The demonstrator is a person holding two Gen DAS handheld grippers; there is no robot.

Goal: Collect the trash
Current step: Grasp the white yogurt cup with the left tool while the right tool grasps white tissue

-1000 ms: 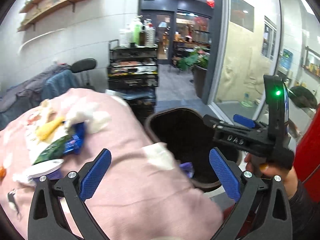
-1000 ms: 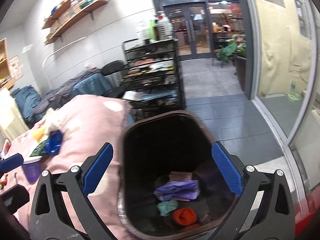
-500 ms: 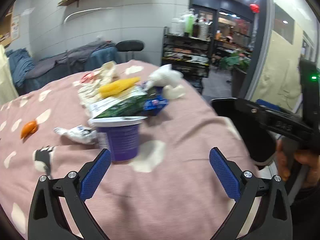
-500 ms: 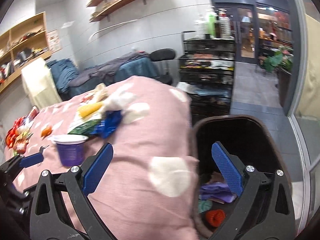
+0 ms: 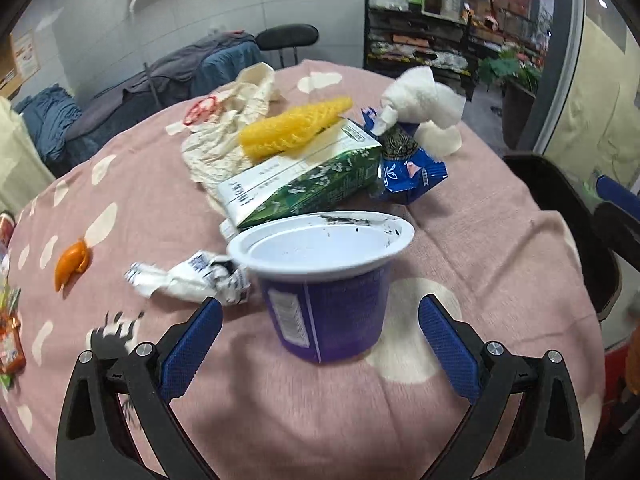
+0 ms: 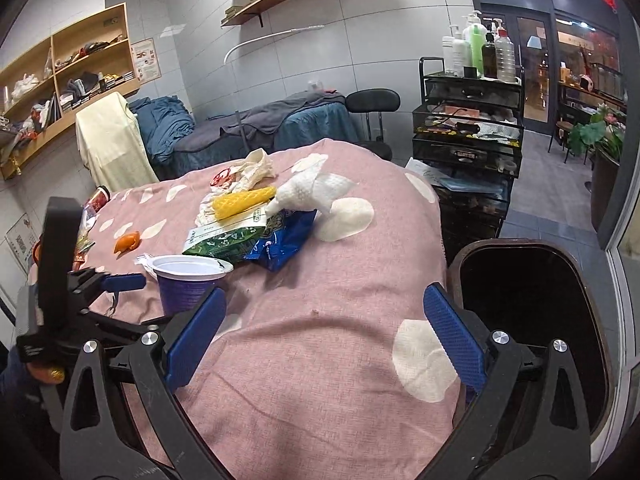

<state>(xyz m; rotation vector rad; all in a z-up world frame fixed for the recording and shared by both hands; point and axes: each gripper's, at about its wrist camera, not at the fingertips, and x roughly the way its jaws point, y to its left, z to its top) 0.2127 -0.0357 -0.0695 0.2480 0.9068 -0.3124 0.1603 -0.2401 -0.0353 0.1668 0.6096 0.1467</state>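
The left claw [image 5: 320, 320] is spread wide, level with the purple cup [image 5: 326, 280], which stands upright on the counter [image 5: 480, 240] between the blue pads with clear gaps on both sides. The cup's white mouth faces up. A crumpled wrapper [image 5: 188, 280] lies against the cup's left side, near the left pad. Behind the cup, a green carton [image 5: 304, 184] lies flat, its long axis running from near left to far right, with a yellow foam net [image 5: 292, 128] on top and a blue packet [image 5: 408, 172] beside it. The right claw [image 6: 324, 328] is also spread, holding nothing, above the pink cloth. The dark bin [image 6: 528, 292] stands at the counter's right edge.
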